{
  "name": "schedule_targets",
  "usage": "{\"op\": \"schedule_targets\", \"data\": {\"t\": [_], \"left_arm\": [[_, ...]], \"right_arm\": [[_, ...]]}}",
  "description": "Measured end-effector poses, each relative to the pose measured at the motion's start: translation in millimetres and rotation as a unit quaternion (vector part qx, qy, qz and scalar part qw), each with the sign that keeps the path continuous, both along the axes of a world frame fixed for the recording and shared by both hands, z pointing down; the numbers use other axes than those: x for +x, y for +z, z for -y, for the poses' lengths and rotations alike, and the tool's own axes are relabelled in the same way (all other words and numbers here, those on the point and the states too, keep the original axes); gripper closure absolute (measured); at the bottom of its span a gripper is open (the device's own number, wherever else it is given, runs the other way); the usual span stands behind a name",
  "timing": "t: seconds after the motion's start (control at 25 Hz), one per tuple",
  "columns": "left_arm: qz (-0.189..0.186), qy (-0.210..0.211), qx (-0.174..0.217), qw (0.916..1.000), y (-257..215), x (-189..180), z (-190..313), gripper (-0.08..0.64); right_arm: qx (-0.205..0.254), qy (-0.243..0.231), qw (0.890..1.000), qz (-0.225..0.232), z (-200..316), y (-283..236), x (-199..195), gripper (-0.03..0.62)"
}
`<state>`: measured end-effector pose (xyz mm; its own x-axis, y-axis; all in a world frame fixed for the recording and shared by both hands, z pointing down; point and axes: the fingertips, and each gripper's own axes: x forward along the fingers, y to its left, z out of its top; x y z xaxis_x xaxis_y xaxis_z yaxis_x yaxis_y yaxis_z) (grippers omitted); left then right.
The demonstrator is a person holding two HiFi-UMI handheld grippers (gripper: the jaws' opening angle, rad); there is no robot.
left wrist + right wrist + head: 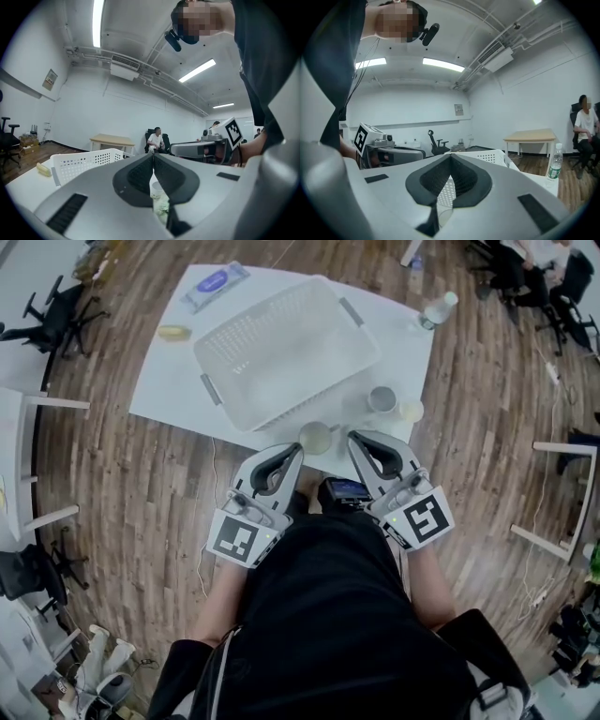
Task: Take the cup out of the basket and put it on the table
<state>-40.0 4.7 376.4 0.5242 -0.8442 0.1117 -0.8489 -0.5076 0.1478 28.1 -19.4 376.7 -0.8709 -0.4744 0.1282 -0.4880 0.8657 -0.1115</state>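
You hold the left hand-held gripper point(296, 454) and right hand-held gripper point(355, 438) closed and empty at the near bench point(169, 376) edge, likely because the cup point(315, 437) already stands there, outside the basket point(258, 307).

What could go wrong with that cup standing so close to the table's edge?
The cup stands at the table's near edge, right by the tips of the shut left tool and right tool; a small sideways nudge might knock it to the floor. A second cup and a third cup stand side by side near the right edge, so a careless reach there could topple both.
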Motion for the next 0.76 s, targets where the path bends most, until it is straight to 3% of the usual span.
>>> {"op": "schedule_targets", "data": {"t": [0.28,0.76], "left_arm": [[-0.003,0.006,0.001,1.0000,1.2,-4.4,-7.1,0.549],[-0.008,0.016,0.004,0.9998,4.3,-10.1,-0.9,0.549]], "right_arm": [[-0.019,0.000,1.000,0.003,-3.1,2.3,-6.1,0.569],[-0.010,-0.012,1.000,-0.004,1.3,0.3,-23.4,0.569]]}}
